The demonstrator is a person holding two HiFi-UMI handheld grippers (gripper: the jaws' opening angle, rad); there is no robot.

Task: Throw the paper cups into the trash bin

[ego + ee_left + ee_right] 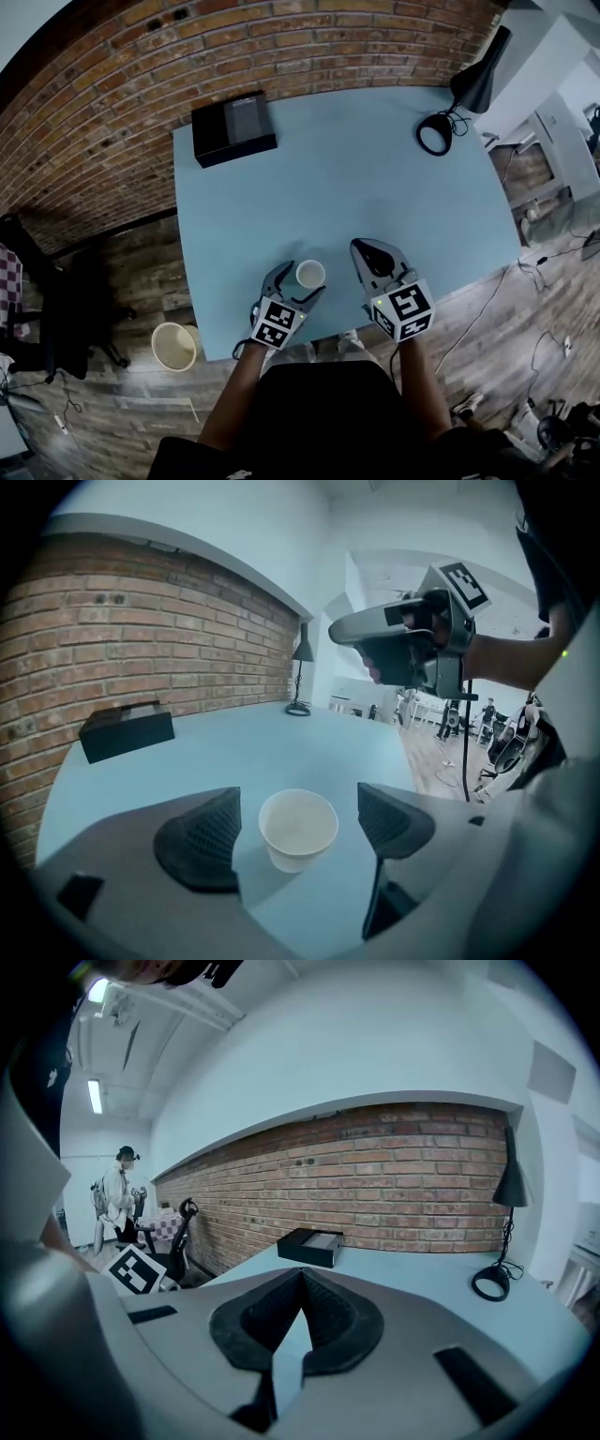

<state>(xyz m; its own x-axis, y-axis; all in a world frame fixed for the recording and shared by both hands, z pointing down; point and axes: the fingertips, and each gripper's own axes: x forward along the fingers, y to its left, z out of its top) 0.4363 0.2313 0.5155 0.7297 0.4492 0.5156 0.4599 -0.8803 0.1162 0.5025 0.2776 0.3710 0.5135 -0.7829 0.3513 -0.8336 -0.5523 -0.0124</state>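
Pale blue tabletop (356, 187) runs up to a brick wall (141, 66). Your left tongs (298, 806) are spread around the upright paper cup (298, 832) near the front edge, pads not touching it. Your right tongs (300, 1288) are pressed together, empty. The trash bin (174, 346) stands on the floor to your left.

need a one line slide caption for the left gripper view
Left gripper, jaws open, straddling an upright paper cup on the pale blue table.
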